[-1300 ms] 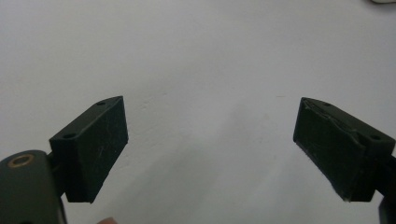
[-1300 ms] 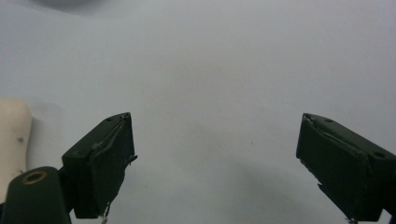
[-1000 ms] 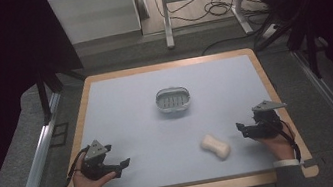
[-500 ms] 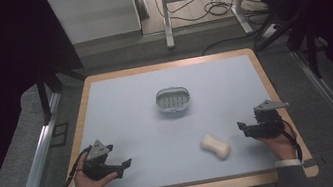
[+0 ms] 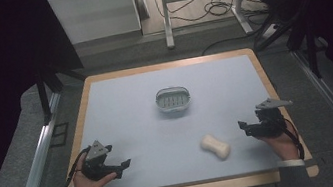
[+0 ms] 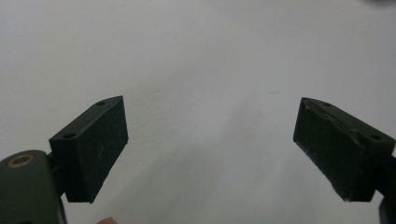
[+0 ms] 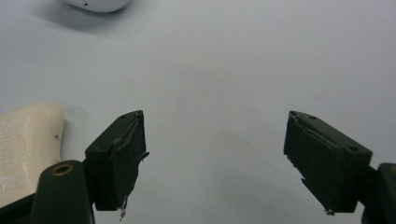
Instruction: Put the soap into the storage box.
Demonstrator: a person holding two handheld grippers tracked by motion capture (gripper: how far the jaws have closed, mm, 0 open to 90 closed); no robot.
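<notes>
High view: soap bar [image 5: 215, 147] lies lower centre-right on the worktop [image 5: 121, 110], soap dish [image 5: 173, 99] mid-frame.

Left gripper [image 6: 210, 149] view: jaws wide, empty.

Right gripper [image 7: 212, 156] view: jaws spread, soap at left edge, so closing now would probably miss it.

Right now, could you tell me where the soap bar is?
In the high view, the soap bar lies front right on the table, beside the right gripper.

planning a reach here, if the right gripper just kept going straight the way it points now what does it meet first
Probably nothing: the right gripper, jaws open, faces bare table. The soap bar lies just left of its line, the soap dish farther off, also left.
</notes>
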